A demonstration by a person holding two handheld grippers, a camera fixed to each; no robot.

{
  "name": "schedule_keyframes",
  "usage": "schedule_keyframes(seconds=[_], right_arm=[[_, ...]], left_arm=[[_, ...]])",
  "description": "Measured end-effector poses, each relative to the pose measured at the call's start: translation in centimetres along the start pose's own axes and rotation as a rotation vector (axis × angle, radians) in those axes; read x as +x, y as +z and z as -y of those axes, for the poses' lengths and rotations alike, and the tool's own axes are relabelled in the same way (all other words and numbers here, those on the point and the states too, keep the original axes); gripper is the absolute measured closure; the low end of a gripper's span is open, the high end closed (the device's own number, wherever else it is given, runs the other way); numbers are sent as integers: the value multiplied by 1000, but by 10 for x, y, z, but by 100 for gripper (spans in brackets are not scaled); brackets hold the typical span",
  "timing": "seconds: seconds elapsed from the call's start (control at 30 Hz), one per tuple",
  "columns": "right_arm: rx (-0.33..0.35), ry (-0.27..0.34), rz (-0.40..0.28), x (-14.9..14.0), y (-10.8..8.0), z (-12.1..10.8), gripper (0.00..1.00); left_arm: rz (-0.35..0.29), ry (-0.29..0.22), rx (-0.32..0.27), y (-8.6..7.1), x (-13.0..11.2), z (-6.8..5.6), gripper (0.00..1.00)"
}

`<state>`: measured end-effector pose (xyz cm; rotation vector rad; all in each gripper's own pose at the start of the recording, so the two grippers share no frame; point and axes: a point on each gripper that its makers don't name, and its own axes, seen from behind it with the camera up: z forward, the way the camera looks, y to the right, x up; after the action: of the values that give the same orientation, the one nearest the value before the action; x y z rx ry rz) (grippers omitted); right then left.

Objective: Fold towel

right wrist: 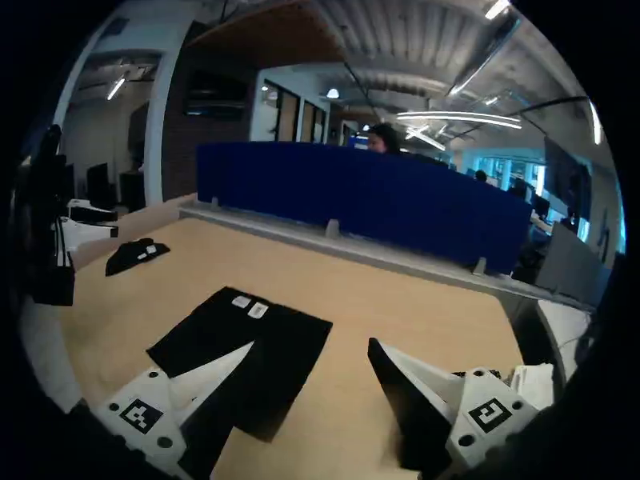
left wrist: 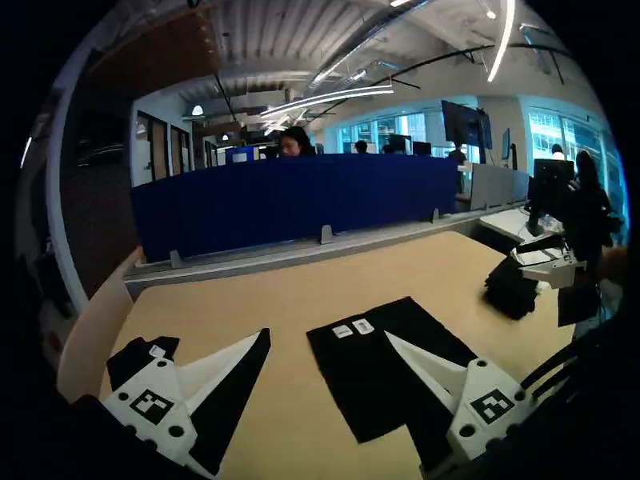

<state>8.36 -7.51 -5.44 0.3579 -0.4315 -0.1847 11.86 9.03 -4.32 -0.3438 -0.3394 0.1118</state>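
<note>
Now black towel (left wrist: 376, 368) lies flat on counter (left wrist: 320, 280), btwn both: by left gripper (left wrist: 326, 334) right finger, by right gripper (right wrist: 312, 344) left finger. Both wide apart, empty.

- Your light comes from long ceiling strips (left wrist: 328, 98) at the upper centre and bluish windows (left wrist: 552, 128) at the upper right of the left gripper view.
- The tabletop (left wrist: 360, 272) is evenly lit, with only soft shadows.
- The black towel (left wrist: 376, 368) gives you almost no surface detail.
- Straight lines bow towards the edges, and the rims darken.
</note>
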Motion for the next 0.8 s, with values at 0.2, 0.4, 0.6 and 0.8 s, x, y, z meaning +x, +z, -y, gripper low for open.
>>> schedule_keyframes(seconds=[0.2, 0.4, 0.6, 0.8], right_arm=[[54, -21, 83, -29, 6, 17, 0], [76, -39, 128, -55, 12, 25, 0], [89, -65, 172, -81, 19, 31, 0], [110, -81, 223, -109, 27, 38, 0]], left_arm=[[75, 42, -56, 6, -31, -18, 5], [134, 67, -96, 12, -60, -31, 5], [190, 80, -121, 21, -91, -40, 5], [258, 93, -142, 29, -127, -49, 5]])
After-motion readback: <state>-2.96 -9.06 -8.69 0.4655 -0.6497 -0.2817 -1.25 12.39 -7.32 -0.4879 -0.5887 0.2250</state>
